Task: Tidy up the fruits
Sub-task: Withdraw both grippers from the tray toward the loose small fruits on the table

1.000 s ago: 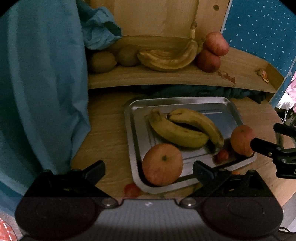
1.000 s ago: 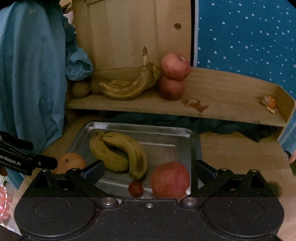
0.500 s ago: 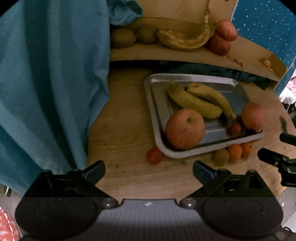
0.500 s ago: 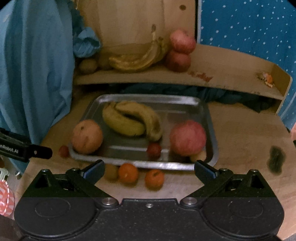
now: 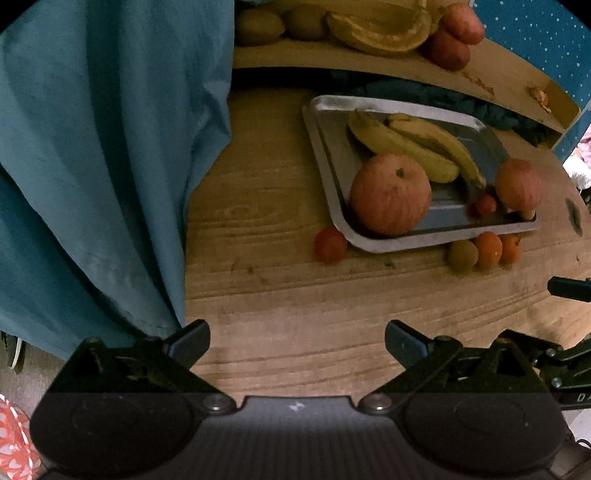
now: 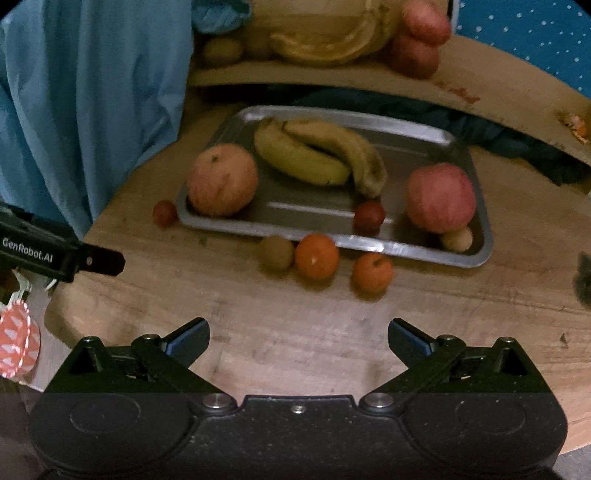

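A metal tray [image 6: 284, 229] [image 5: 328, 155] on the wooden table holds two bananas [image 6: 317, 155] [image 5: 410, 147], a pale apple [image 6: 221, 179] [image 5: 389, 194] at its near left corner, a red apple [image 6: 441, 197] [image 5: 517, 184] at the right, a small red tomato [image 6: 369, 216] and a small pale fruit [image 6: 458, 238]. In front of the tray lie a brownish fruit [image 6: 276, 252], two small oranges [image 6: 317, 255] [image 6: 371, 272], and a tomato [image 6: 164, 213] [image 5: 330, 244] at its left corner. Both my left gripper [image 5: 297, 339] and my right gripper [image 6: 298, 338] are open and empty, well short of the tray.
A raised wooden shelf [image 6: 480, 81] behind the tray carries bananas [image 6: 328, 40], two apples [image 6: 421, 40] and kiwis [image 5: 258, 22]. Blue cloth [image 5: 103, 147] hangs along the left. The left gripper's finger [image 6: 62, 254] shows at the left edge. The table's round front edge is near.
Both grippers have pulled back from the tray toward the table's near edge, so the loose fruits in front of the tray have come into view. Both stay open and empty.
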Tool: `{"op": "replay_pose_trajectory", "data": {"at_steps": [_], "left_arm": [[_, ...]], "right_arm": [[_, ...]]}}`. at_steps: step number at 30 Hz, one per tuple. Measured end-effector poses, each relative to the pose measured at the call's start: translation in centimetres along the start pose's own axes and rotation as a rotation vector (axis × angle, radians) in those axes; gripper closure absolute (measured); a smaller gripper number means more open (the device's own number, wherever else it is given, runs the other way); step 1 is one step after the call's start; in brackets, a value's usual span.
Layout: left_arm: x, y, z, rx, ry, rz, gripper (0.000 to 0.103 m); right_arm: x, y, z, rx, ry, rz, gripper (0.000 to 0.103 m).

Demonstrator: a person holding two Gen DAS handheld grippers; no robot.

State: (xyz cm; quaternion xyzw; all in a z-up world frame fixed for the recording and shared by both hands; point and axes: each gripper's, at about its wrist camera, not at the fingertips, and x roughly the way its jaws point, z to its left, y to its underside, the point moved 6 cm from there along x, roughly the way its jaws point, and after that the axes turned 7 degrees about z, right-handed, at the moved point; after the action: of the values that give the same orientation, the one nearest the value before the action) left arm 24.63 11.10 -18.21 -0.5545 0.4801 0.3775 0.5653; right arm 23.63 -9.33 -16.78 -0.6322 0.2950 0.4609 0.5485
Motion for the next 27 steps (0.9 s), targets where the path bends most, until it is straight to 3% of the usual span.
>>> {"op": "replay_pose_trajectory", "data": {"at_steps": [13,27], "left_arm": [[0.3,-0.4,-0.4,0.025,-0.009,0.018,0.0],[0.8,-1.8,-0.5,0.033,-0.023,0.011,0.0]], "right_arm": [[0.6,0.2,0.2,-0.012,-0.007,0.044,0.001],[1.0,-1.5,0.2,-0.019,-0.05,0.014,0.001]]}}
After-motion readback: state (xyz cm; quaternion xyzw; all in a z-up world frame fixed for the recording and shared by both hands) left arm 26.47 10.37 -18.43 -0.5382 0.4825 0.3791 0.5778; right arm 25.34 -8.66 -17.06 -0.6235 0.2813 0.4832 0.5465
